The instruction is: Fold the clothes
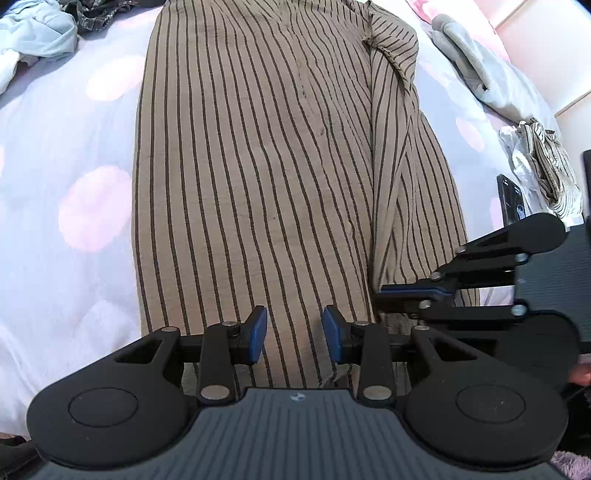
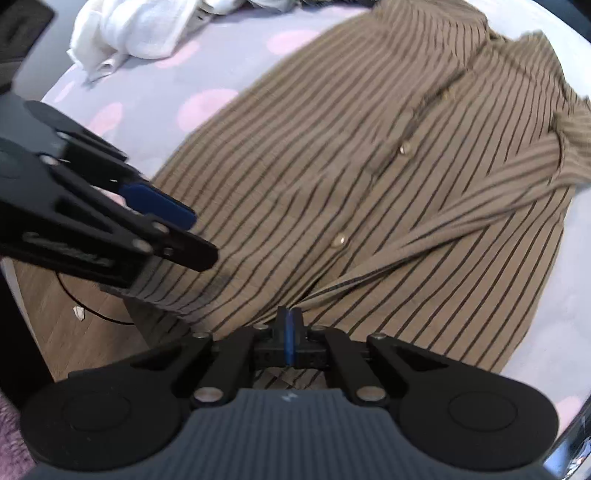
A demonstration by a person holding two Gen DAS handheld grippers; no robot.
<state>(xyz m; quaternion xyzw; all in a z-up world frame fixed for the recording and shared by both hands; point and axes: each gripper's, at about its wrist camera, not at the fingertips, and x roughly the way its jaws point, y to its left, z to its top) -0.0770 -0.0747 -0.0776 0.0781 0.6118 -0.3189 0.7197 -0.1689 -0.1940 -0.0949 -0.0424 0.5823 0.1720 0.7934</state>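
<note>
Shirt: a brown shirt with thin dark stripes (image 1: 258,177) lies spread flat on the bed, button placket up, collar at the far end; its hem reaches the near edge of the bed.
Shirt details: pale buttons (image 2: 339,240) run down the front; one sleeve (image 1: 413,192) is laid along the right side of the body in the left wrist view.
Left gripper: the left gripper (image 1: 294,334) hangs over the hem end of the shirt, jaws parted with striped cloth visible in the gap; the blue pads (image 1: 258,334) do not press on it, so it is released.
Right gripper: the right gripper (image 2: 290,338) has its jaws clenched, blue pads together, right at the shirt's lower edge; whether a fold of cloth is pinched between them cannot be told.
Bed: a pale bedspread with pink dots (image 1: 74,177) carries the shirt.
Other laundry: a light blue garment (image 1: 40,37) at the far left, a grey garment (image 1: 476,70) to the right, a small striped bundle (image 1: 550,170) beyond it, white cloth (image 2: 136,29) in the right wrist view.
Phone: a dark phone (image 1: 511,201) near the bed's right edge.
Floor: wood flooring (image 2: 81,325) beside the bed.
</note>
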